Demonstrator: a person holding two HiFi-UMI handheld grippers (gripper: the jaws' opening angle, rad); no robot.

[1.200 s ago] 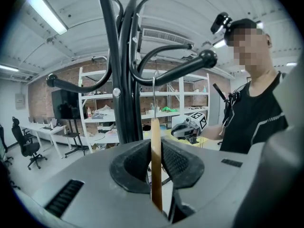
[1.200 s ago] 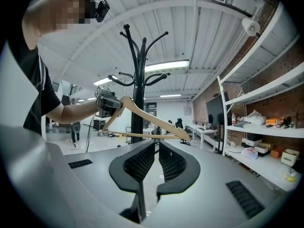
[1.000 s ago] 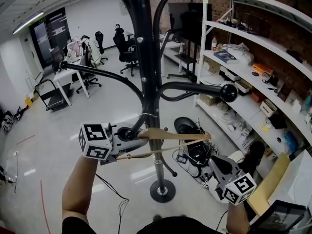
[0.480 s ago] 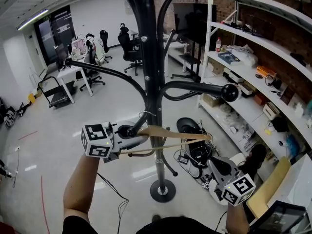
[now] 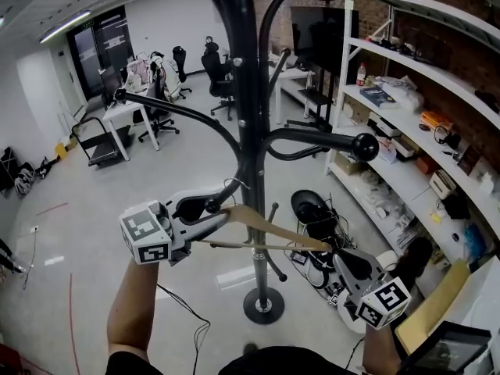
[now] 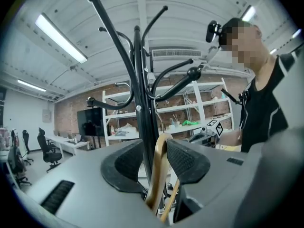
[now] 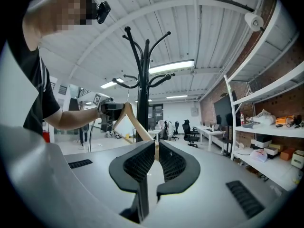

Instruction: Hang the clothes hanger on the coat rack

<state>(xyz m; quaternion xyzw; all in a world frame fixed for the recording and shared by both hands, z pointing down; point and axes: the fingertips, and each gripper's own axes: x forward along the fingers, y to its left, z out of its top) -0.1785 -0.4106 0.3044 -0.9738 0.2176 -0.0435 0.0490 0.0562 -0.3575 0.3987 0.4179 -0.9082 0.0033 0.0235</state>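
Wooden hanger (image 5: 273, 225) beside the coat rack (image 5: 248, 116) pole. Its long axis slopes down from the left gripper (image 5: 212, 214) to the right gripper (image 5: 341, 256). Left jaws opening, hanger loose between them — right jaws clamp its far end. Hook barely discernible against the pole.

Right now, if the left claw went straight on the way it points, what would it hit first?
The wooden hanger, which stands between the opening jaws of the left claw. Right behind it stands the coat rack's black pole, probably next, though the depth is hard to judge.
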